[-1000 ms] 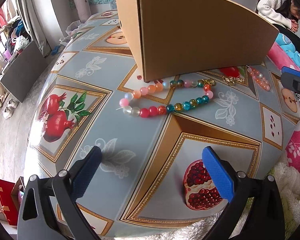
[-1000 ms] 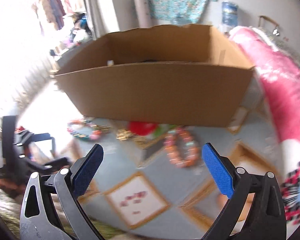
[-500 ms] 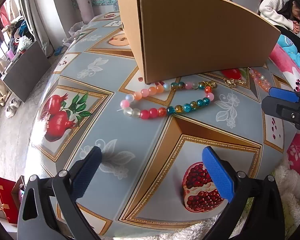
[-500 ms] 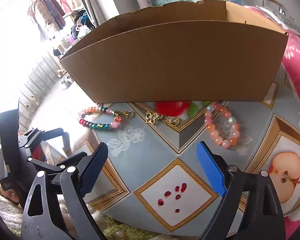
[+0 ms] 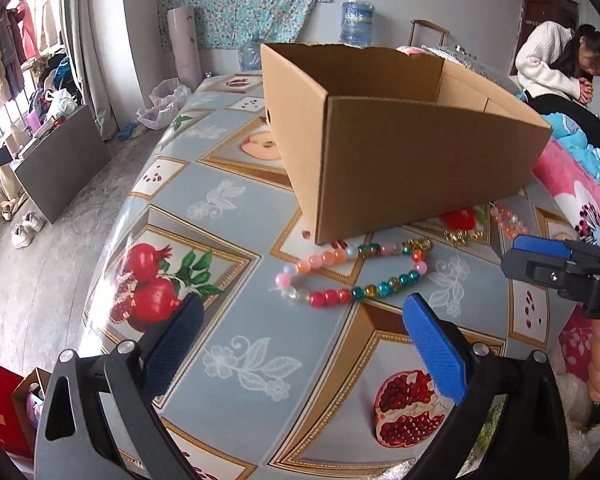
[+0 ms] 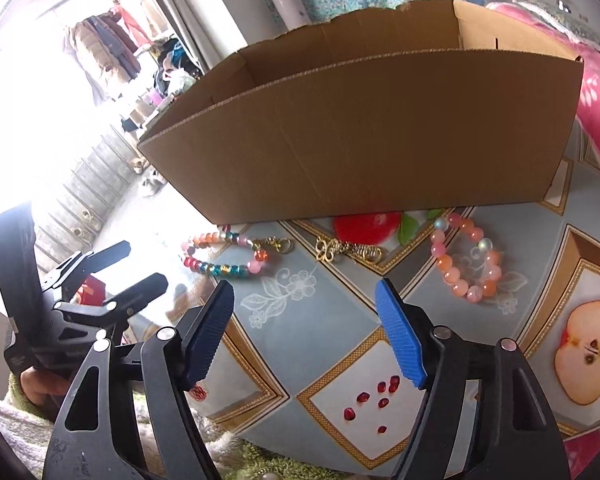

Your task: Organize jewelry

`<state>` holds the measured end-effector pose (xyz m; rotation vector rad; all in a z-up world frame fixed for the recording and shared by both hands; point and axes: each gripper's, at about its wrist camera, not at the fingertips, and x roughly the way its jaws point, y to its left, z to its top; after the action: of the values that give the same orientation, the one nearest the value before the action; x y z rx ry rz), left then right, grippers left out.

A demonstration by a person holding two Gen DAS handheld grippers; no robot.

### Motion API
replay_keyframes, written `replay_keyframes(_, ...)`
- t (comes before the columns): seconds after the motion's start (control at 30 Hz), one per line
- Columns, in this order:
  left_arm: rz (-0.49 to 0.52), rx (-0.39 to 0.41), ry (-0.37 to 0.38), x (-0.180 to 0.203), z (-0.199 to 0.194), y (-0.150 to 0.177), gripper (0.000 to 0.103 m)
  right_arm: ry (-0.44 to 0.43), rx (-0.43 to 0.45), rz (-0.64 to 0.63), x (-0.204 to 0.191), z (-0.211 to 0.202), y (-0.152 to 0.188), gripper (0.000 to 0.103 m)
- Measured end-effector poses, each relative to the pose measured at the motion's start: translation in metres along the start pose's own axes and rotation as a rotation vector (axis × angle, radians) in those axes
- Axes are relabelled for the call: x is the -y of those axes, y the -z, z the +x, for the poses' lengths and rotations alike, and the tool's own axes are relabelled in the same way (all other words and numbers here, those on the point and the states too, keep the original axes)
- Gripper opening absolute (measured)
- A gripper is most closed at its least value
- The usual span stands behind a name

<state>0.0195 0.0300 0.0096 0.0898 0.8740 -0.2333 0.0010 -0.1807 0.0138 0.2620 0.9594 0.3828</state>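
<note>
Before the box (image 6: 360, 132), you are narrowing the empty right gripper (image 6: 306, 330) toward the gold clasp (image 6: 348, 250); the left gripper (image 5: 300, 344), jaws apart, is waiting clear.

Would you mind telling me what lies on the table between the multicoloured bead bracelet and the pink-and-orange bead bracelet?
A small gold chain piece lies between the multicoloured bead bracelet and the pink-and-orange bead bracelet, touching neither; the right wrist view shows it best.

An open cardboard box (image 6: 360, 136) stands upright on the desk (image 6: 332, 320). Before its front wall lie three pieces in a row: a multicoloured bead bracelet (image 6: 224, 256) with a gold clasp, a gold chain (image 6: 346, 250), and a pink-orange bead bracelet (image 6: 466, 264), all flat and apart.
</note>
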Motion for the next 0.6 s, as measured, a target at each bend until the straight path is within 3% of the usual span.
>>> replay_keyframes(0.23,-0.055,0.018,0.031,-0.014,0.009,-0.016,0.079,-0.059,-0.009,0.034,-0.004,0.011,-0.008,0.056)
replay_keyframes(0.47,-0.098,-0.031,0.078,-0.018,0.032,-0.016,0.054,-0.104,-0.039,0.022,-0.017,0.026,-0.018,0.043)
replay_keyframes(0.6,-0.111,-0.059,0.067,-0.022,0.044,-0.014,0.042,-0.105,-0.067,0.027,-0.021,0.037,-0.021,0.036)
